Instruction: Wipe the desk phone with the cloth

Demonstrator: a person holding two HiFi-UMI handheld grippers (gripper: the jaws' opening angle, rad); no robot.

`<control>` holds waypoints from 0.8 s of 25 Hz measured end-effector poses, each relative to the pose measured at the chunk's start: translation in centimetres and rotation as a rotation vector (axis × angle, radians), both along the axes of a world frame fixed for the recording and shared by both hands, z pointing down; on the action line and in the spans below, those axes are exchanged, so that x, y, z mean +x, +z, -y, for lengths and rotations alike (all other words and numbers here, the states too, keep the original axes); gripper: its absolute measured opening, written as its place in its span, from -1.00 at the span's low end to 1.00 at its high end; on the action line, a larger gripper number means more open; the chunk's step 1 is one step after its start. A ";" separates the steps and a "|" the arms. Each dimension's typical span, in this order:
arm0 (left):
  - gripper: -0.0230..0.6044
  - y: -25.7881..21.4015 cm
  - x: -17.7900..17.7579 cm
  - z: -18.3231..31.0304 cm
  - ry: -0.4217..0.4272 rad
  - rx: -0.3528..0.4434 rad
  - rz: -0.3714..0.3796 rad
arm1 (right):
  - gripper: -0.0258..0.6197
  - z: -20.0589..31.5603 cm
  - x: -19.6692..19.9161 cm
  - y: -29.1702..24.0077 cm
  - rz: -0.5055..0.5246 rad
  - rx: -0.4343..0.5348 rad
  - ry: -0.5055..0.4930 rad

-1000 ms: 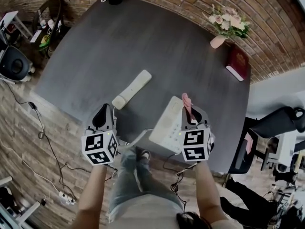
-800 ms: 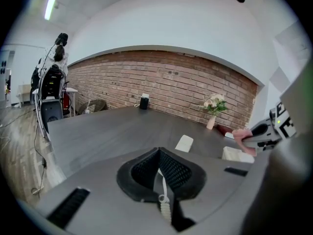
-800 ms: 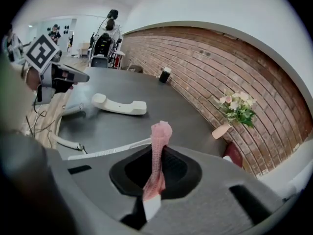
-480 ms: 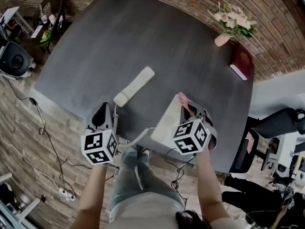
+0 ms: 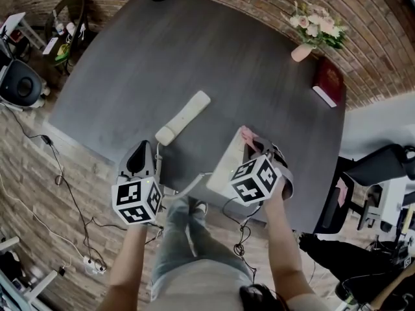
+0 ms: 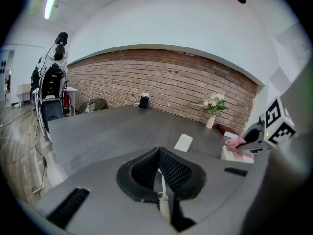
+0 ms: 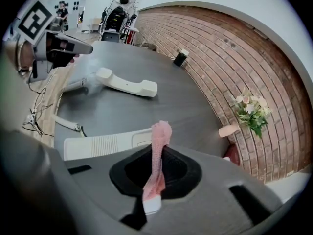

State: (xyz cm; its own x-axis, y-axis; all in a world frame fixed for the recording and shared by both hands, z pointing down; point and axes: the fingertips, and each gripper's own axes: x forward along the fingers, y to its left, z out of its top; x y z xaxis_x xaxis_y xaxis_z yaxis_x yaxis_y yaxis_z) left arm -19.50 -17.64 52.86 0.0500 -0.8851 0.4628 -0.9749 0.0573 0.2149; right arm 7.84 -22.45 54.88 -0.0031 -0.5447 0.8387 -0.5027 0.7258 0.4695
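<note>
1. Right gripper [image 7: 157,153] is clamped on the pink cloth [image 7: 161,131], which is held over the desk phone [image 7: 98,143] at the table's [image 5: 194,57] near edge
2. Left gripper [image 6: 158,153] is seen with jaws pressed together, left of the phone

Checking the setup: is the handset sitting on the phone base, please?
No, the handset lies on the table, apart from the phone base.

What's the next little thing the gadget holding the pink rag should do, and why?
Probably lower the right gripper so the pink cloth pinched in its jaws drags across the phone base. The cloth sits right over the base, and the handset already lies off it.
</note>
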 end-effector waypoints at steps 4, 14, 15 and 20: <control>-0.91 -0.1 -0.2 -0.1 0.000 0.002 0.000 | -0.85 -0.2 -0.3 0.1 0.003 -0.010 -0.003; -0.91 -0.5 -0.4 -0.6 0.000 0.006 0.000 | -0.85 -1.6 -1.0 0.5 0.011 -0.045 -0.013; -0.91 -0.5 -0.4 -0.6 0.000 0.006 -0.002 | -0.85 -1.8 -1.1 0.5 0.011 -0.048 -0.015; -0.91 -0.3 -0.3 -1.2 0.001 0.001 -0.005 | -0.85 -2.8 -1.4 0.8 0.014 -0.067 -0.024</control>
State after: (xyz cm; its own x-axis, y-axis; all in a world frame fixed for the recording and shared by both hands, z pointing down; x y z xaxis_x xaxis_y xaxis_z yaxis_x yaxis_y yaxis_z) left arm -19.81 -16.47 52.54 0.0534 -0.8854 0.4617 -0.9739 0.0560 0.2202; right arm 6.46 -19.63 55.73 -0.0272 -0.4869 0.8730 -0.4913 0.7671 0.4125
